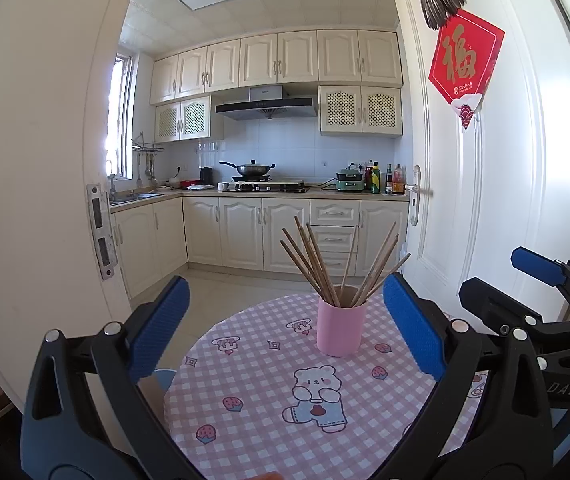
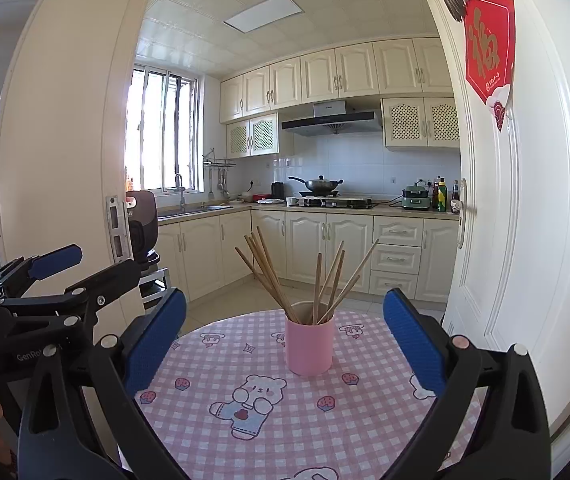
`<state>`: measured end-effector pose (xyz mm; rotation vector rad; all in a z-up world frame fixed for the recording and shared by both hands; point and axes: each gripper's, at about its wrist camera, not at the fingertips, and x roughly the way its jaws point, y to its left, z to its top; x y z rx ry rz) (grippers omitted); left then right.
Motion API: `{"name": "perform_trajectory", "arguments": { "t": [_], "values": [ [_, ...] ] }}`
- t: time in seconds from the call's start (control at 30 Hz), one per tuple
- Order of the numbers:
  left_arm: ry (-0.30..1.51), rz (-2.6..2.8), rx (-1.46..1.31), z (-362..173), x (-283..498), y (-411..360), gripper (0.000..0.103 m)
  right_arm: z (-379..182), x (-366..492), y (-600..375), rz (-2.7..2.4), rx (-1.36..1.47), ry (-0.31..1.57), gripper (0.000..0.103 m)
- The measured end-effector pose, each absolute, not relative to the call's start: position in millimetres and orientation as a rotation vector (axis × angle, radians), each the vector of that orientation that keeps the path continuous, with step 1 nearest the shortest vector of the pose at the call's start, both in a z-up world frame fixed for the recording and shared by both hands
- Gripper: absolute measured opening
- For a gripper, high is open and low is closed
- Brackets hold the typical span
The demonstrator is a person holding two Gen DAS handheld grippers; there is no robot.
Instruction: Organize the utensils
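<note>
Left wrist view: the left gripper (image 1: 285, 332), black-framed with blue ribbed finger pads (image 1: 161, 328), is spread wide and holds nothing. Ahead of it, between the lines of its two fingers and slightly nearer the right-hand one, a cylindrical pink cup (image 1: 341, 330) stands upright on a round table covered by a pink-and-white checked cloth printed with bears and strawberries (image 1: 253, 412). A bundle of long brown wooden chopsticks (image 1: 325, 264) stands in the cup, fanning outward above its rim. The cup is apart from both pads. To the right of this gripper, beyond its right-hand finger, the right gripper (image 1: 501, 276) enters the view, also spread apart and empty.

Right wrist view: the right gripper (image 2: 285, 340) is likewise released, its blue pads (image 2: 415, 340) wide apart with nothing between them but open space. The pink cup (image 2: 309, 346) sits ahead, roughly midway between the fingers, with the chopsticks (image 2: 305, 276) leaning to both sides. The checked cloth (image 2: 365, 432) lies beneath. The left gripper (image 2: 93, 258) appears to the left of this one, off the table edge, its fingers parted.

Background, beyond both grippers: a kitchen with cream panelled cabinets (image 1: 245, 236), a dark wok on a gas hob (image 1: 252, 169), and a white door bearing a red diamond-shaped paper decoration (image 1: 465, 60).
</note>
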<state>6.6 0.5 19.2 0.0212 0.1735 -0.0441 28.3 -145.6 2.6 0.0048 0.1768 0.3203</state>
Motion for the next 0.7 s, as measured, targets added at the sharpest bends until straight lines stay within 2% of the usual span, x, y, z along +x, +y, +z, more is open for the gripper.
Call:
{"name": "perform_trajectory", "arguments": {
  "t": [0.7],
  "values": [
    [0.170, -0.046, 0.023, 19.7, 4.3, 0.2, 0.095, 3.2, 26.8, -143.5, 0.318, 0.007, 0.174, 0.095]
  ]
}}
